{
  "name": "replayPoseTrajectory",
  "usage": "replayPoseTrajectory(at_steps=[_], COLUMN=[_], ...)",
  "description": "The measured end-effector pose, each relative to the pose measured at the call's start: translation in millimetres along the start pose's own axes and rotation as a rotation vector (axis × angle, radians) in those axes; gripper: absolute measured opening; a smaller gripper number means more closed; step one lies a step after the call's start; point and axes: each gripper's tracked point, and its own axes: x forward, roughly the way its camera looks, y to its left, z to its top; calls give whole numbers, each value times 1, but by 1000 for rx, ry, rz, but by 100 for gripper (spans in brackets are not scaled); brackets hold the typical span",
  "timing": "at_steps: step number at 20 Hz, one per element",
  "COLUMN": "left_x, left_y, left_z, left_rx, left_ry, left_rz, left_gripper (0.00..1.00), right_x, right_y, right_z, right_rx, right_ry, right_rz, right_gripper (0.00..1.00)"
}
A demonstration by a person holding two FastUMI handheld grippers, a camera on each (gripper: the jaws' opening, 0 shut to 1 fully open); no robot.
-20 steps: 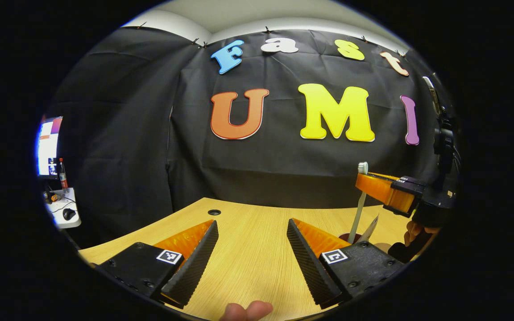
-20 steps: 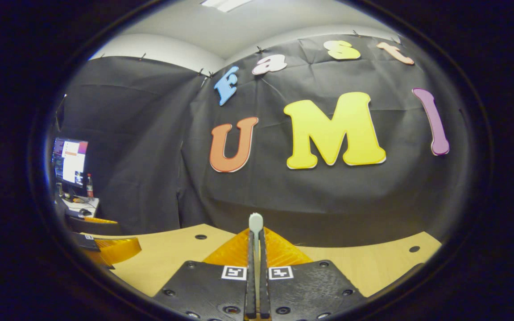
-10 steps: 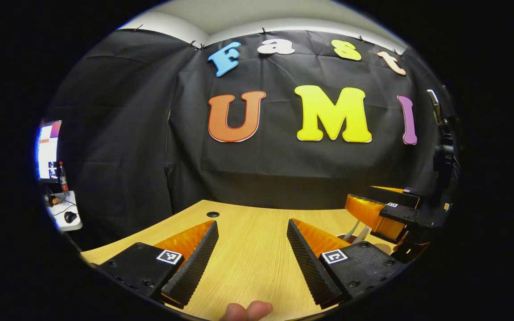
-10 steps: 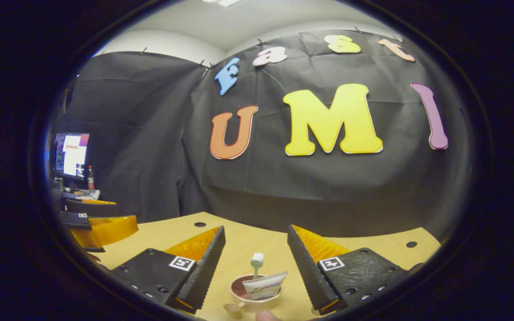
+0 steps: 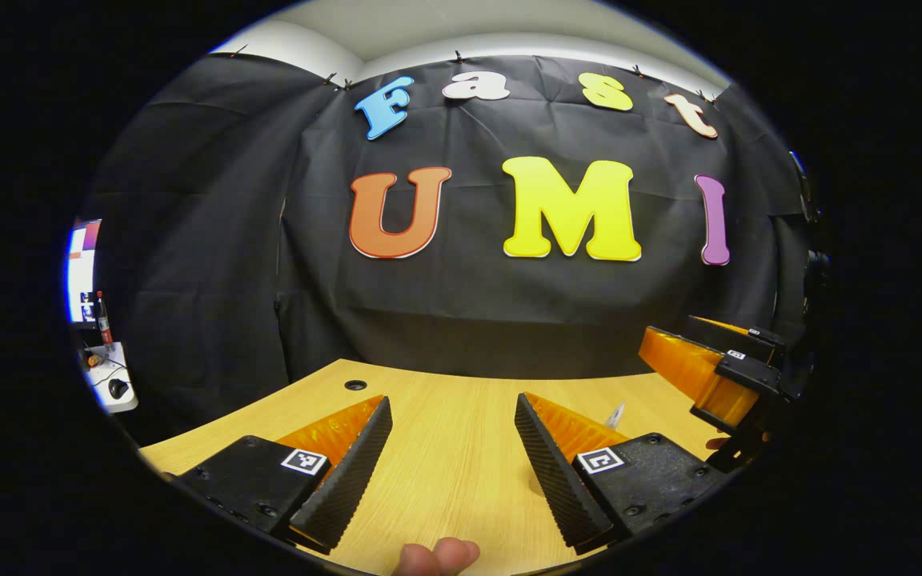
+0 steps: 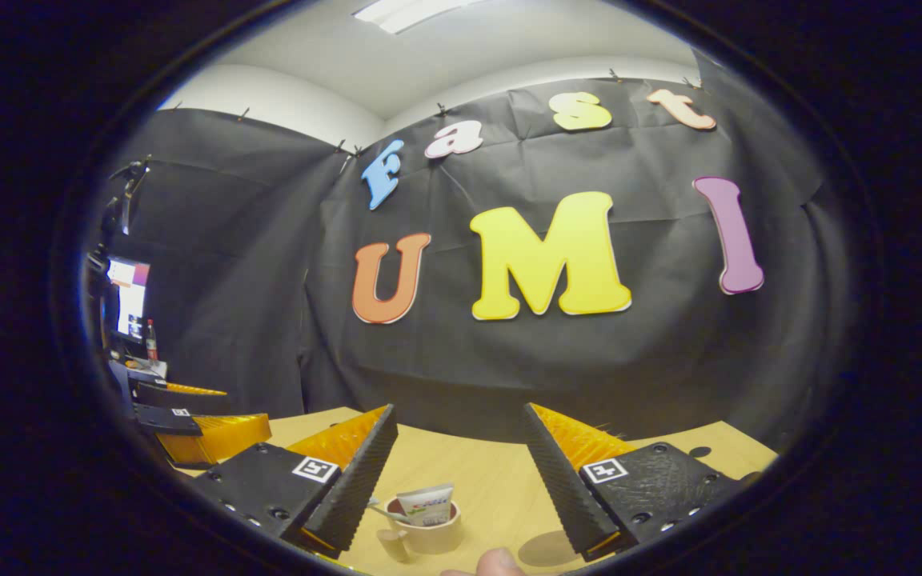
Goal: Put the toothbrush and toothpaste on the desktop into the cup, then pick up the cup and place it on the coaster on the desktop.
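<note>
In the right gripper view a beige cup (image 6: 431,534) with a small handle stands on the wooden desk (image 6: 493,488). The toothpaste tube (image 6: 426,506) stands upright in it. The toothbrush (image 6: 385,513) leans out of it to the left, partly hidden behind my finger. My right gripper (image 6: 461,472) hangs open above and just behind the cup, holding nothing. A brown round coaster (image 6: 549,549) lies to the right of the cup. My left gripper (image 5: 453,456) is open over bare desk; the tube's tip (image 5: 613,415) peeks out past its right finger.
The right gripper (image 5: 667,328) hovers at the right of the left gripper view, and the left gripper (image 6: 245,406) sits at the left of the right gripper view. Cable holes (image 5: 355,385) mark the desk's back edge. A monitor (image 6: 129,296) and a side table stand far left.
My right gripper opened and let the toothbrush drop into the cup, then rose and drew back. The toothbrush now leans left. The left gripper barely shifted.
</note>
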Motion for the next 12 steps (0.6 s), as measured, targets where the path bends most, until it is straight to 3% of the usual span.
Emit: replayPoseTrajectory(at_steps=[6, 10, 12], left_x=[-5, 13, 20], left_y=[-53, -81, -98], left_z=[25, 63, 68], left_rx=[-12, 79, 58], left_ry=[112, 199, 308], left_rz=[-150, -228, -271], left_gripper=[97, 97, 97], right_x=[-69, -115, -137], right_y=[-70, -93, -102], right_z=[28, 42, 36], right_rx=[-19, 0, -11], right_ry=[-9, -34, -14], right_rz=[-83, -49, -29], right_gripper=[96, 92, 94])
